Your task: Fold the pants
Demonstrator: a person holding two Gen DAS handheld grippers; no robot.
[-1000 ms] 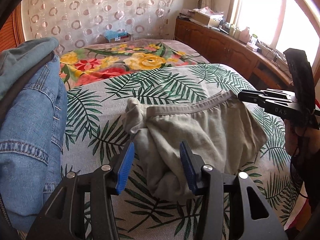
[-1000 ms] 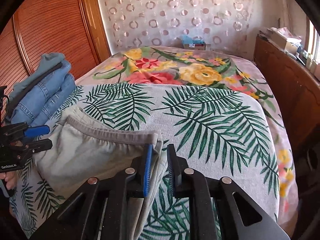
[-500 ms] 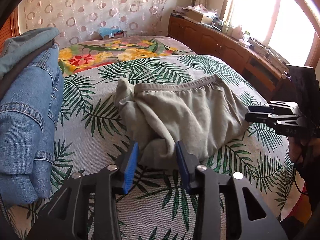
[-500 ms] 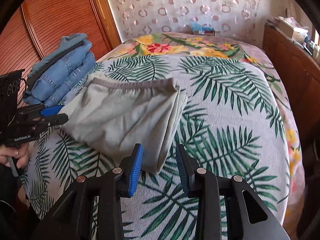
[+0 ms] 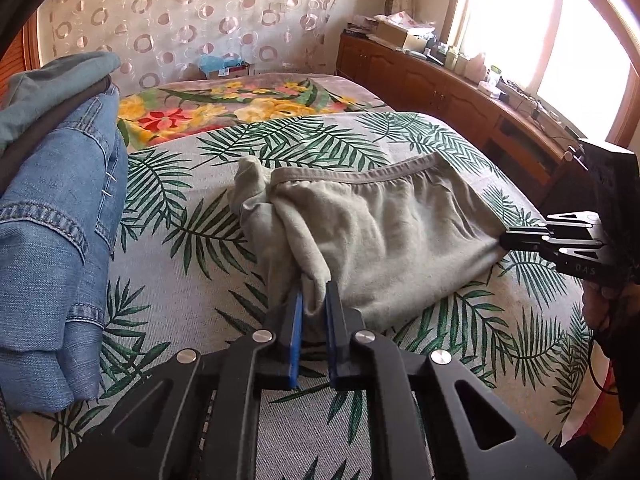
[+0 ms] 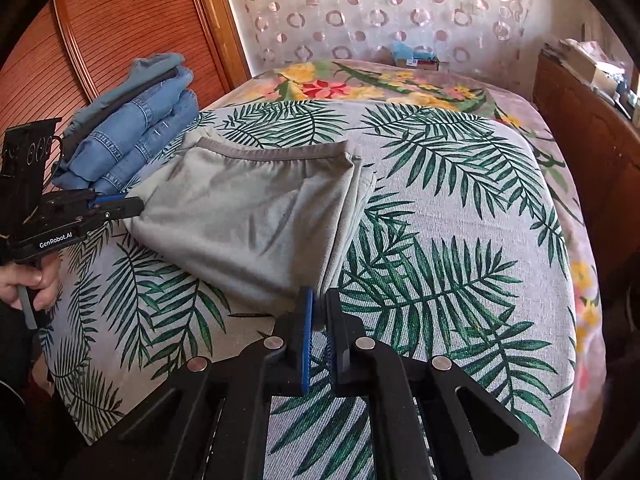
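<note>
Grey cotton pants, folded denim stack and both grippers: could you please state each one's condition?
Grey cotton pants: partly folded, flat on bed, pinched at both near corners.
Folded blue denim stack: piled, untouched.
Left gripper: shut on pants.
Right gripper: shut on pants.

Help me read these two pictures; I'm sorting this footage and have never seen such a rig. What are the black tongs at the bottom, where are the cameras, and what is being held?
There is no robot. A person holds a two-finger gripper in each hand, and each gripper carries a wide-angle camera looking forward along its fingers.

In the left-hand camera's view, the left gripper sits at the bottom, shut on a bunched corner of the grey pants. In the right-hand camera's view, the right gripper is shut on the opposite near corner of the same pants. Each gripper also shows at the edge of the other's picture.

The pants lie partly folded on a bed with a palm-leaf cover. Folded jeans are stacked at the bed's edge.
</note>
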